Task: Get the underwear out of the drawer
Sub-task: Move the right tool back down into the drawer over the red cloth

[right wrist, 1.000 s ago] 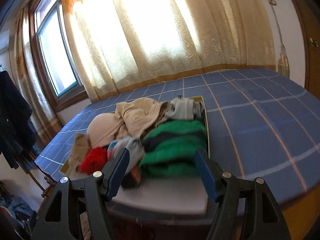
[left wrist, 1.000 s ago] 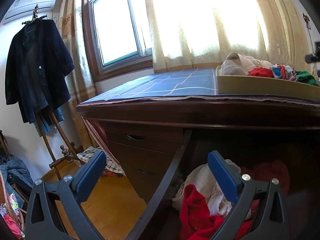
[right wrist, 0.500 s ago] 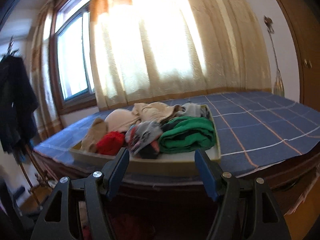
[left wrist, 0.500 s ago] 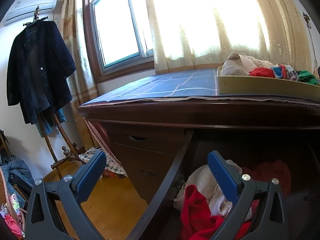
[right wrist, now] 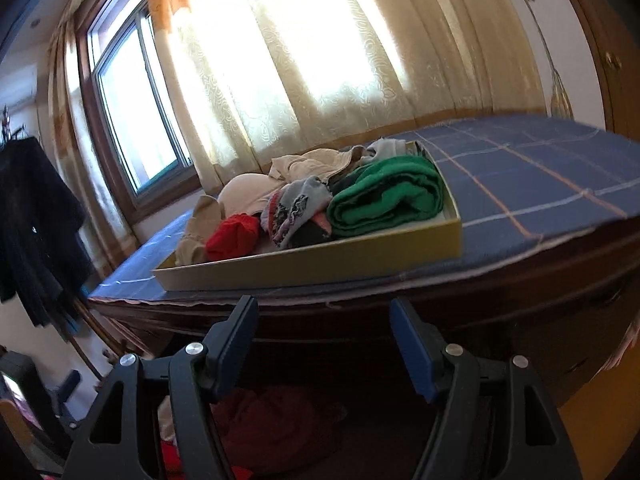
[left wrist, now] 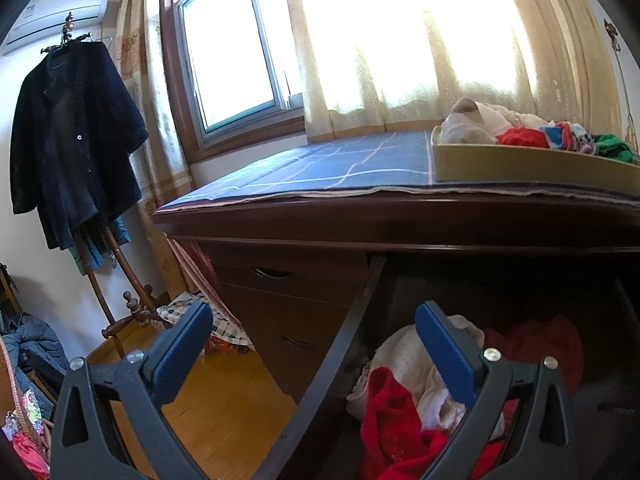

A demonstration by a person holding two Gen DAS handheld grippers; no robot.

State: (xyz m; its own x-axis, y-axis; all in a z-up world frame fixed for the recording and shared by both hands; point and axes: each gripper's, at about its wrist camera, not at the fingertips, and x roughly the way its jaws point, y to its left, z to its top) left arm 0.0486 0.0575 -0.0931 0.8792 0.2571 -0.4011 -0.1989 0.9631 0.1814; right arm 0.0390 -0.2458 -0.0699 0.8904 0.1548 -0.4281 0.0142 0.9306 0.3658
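The dark wooden drawer stands pulled out under the desk top, with white and red underwear heaped inside it. In the right wrist view the same dark red pile lies low in shadow. My left gripper hangs open over the drawer's left edge, nothing between its blue pads. My right gripper is open and empty too, level with the desk's front edge and above the drawer. A shallow yellow tray on the desk holds green, red, grey and beige garments.
A blue checked cloth covers the desk top. Shut drawers sit left of the open one. A dark coat hangs on a stand at the left. Clothes lie on the wooden floor. Curtains and a window stand behind.
My right gripper has dropped from above the tray to the desk's front edge, so the open drawer now shows below it. The left gripper has stayed put.
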